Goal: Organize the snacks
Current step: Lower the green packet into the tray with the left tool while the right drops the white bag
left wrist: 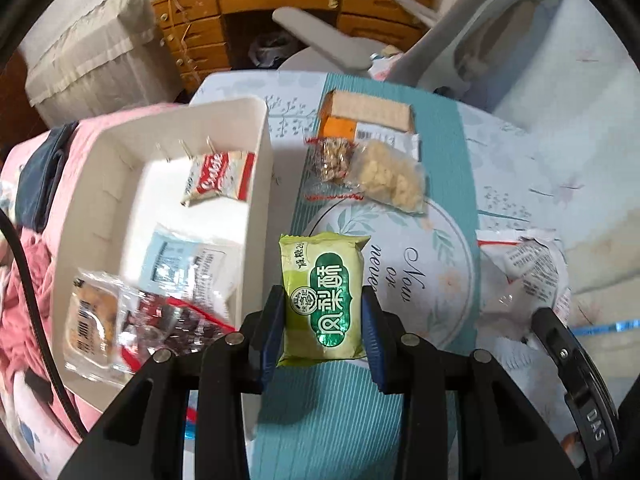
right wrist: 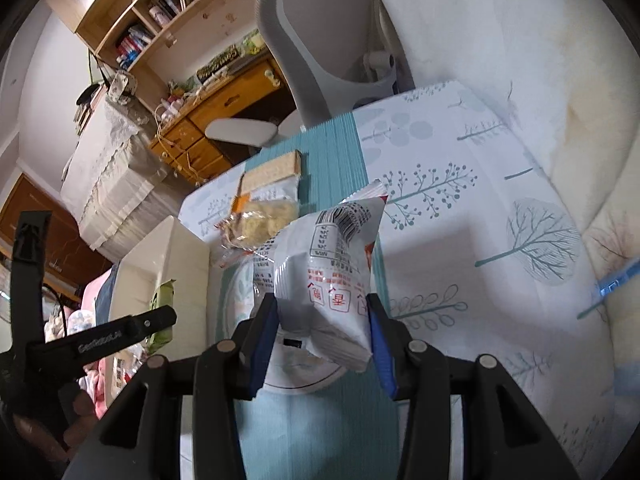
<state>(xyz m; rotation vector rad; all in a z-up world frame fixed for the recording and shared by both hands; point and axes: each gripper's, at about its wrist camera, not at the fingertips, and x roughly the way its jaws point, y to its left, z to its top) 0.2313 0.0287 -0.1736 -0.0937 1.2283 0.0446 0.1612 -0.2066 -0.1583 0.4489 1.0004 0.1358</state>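
Note:
My left gripper [left wrist: 323,312] is shut on a green pineapple-cake packet [left wrist: 323,296], held above the table just right of the white box [left wrist: 256,184]. The box holds a red-and-white packet [left wrist: 218,176] and several clear-wrapped snacks [left wrist: 120,308]. My right gripper [right wrist: 322,320] is shut on a white snack bag [right wrist: 332,272] with red print and a barcode, lifted over the round placemat [right wrist: 236,288]. On the table beyond lie a cracker pack [left wrist: 370,114], a nut bag [left wrist: 330,158] and a pale crisp bag [left wrist: 394,178]. The right gripper's white bag also shows in the left wrist view [left wrist: 528,272].
The table [left wrist: 520,184] has a tree-print cloth and a teal runner [left wrist: 320,408]. A grey office chair [right wrist: 332,40] stands at the far end, a wooden desk [left wrist: 280,8] behind it. Pink bedding [left wrist: 24,280] lies left of the box.

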